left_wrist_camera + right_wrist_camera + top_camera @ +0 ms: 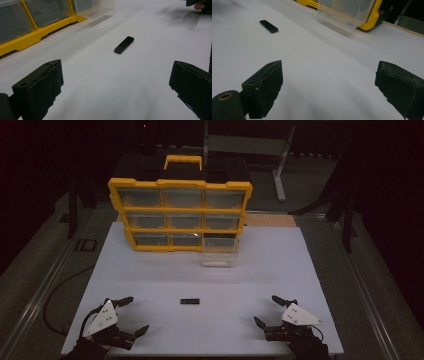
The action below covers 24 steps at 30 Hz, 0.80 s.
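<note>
- The left gripper [134, 315] rests low over the near left corner of the worktop [165, 280], jaws wide apart with nothing between them; a grey three-cornered plate sits on top of it.
- The right gripper [266, 311] rests at the near right corner, jaws likewise spread and empty, with the same grey plate.
- The worktop is a flat, matt white sheet, lit dimly; around it lie grey floor and a dark room, with a metal frame behind.
- The bar [190, 301] lies flat on the sheet between the two grippers, a little farther in than their tips and well apart from both.
- In the left gripper view the bar [124, 45] lies ahead of the open jaws, slightly right of the middle; in the right gripper view it [268, 26] lies far off to the upper left.
- The bar is small, black, oblong and smooth, with squared ends.
- Beyond the bar stands the organiser [180, 212]: a yellow plastic frame with a handle, holding three rows of clear drawers.
- One clear drawer [219, 254], the lower right one, is pulled out towards the bar, its front resting on the sheet.
</note>
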Each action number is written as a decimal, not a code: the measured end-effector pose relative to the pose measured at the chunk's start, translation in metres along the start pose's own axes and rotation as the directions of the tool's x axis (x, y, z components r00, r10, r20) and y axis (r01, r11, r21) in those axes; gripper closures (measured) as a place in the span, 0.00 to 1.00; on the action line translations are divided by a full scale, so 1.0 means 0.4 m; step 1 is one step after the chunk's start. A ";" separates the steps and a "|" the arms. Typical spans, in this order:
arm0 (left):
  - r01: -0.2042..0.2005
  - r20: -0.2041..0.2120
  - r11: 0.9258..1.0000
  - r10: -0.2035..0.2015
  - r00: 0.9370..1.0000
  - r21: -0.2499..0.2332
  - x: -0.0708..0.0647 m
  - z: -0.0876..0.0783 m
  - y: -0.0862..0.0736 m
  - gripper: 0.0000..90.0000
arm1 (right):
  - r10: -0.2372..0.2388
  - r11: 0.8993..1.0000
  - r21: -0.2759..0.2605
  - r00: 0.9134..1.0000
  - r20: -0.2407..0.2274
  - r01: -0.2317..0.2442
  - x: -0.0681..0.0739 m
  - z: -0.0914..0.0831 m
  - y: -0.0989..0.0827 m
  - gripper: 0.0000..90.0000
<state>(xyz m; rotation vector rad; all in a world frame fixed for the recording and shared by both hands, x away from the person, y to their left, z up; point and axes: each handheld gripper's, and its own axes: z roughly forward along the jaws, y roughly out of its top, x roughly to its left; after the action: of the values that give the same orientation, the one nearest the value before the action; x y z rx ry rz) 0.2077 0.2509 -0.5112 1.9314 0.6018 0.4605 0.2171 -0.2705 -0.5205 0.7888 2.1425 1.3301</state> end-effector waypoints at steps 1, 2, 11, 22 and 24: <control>0.000 -0.001 1.000 0.000 1.000 0.001 -0.001 0.000 0.000 0.00 | 0.000 1.000 -0.002 1.000 0.004 0.000 -0.001 -0.001 0.000 0.09; -0.002 -0.002 1.000 0.002 1.000 0.002 -0.001 0.000 0.000 0.00 | 0.001 1.000 -0.007 1.000 0.004 -0.001 -0.001 -0.002 0.001 0.09; -0.001 -0.001 1.000 0.001 1.000 0.000 -0.002 -0.004 0.003 0.00 | -0.012 1.000 -0.009 1.000 0.016 0.012 0.003 -0.002 0.003 0.09; -0.002 0.008 1.000 0.002 1.000 0.010 -0.003 0.000 0.003 0.00 | -0.006 1.000 -0.009 1.000 0.023 0.006 0.001 -0.003 0.003 0.09; 0.000 0.007 1.000 0.000 1.000 0.005 -0.003 -0.001 0.005 0.00 | -0.006 1.000 -0.009 1.000 0.024 0.006 0.001 -0.002 0.004 0.09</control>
<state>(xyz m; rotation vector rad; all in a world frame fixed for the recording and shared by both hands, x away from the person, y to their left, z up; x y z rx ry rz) 0.2068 0.2498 -0.5094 1.9375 0.5989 0.4529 0.2165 -0.2703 -0.5189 0.7905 2.1167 1.3198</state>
